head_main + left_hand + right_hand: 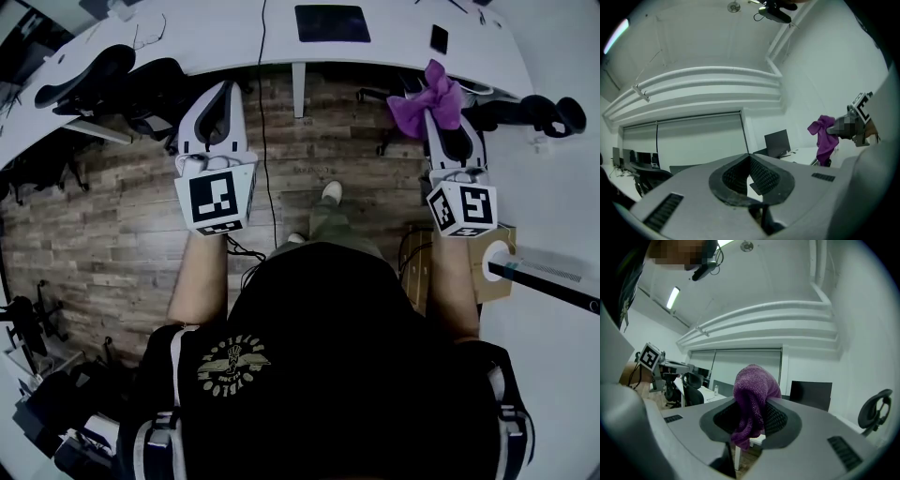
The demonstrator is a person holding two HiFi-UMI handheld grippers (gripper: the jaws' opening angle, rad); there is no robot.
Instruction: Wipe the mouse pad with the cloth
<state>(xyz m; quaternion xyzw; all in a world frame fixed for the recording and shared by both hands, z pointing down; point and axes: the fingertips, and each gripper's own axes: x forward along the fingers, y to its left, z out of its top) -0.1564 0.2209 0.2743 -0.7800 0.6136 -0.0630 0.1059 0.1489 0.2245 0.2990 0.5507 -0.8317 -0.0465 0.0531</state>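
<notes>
While right gripper [446,129] clamps purple cloth [427,98] aloft and left gripper [222,96] sits closed, empty: bring cloth flat onto mouse pad [332,23], wipe evenly.

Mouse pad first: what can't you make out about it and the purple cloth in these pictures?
1. Dark rectangle on the white desk: small and far, near the head view's top edge; mouse pad or screen, clean or dirty, cannot tell.
2. Purple textured cloth: in the right gripper view its pinched part is hidden between the pads of the right gripper.
</notes>
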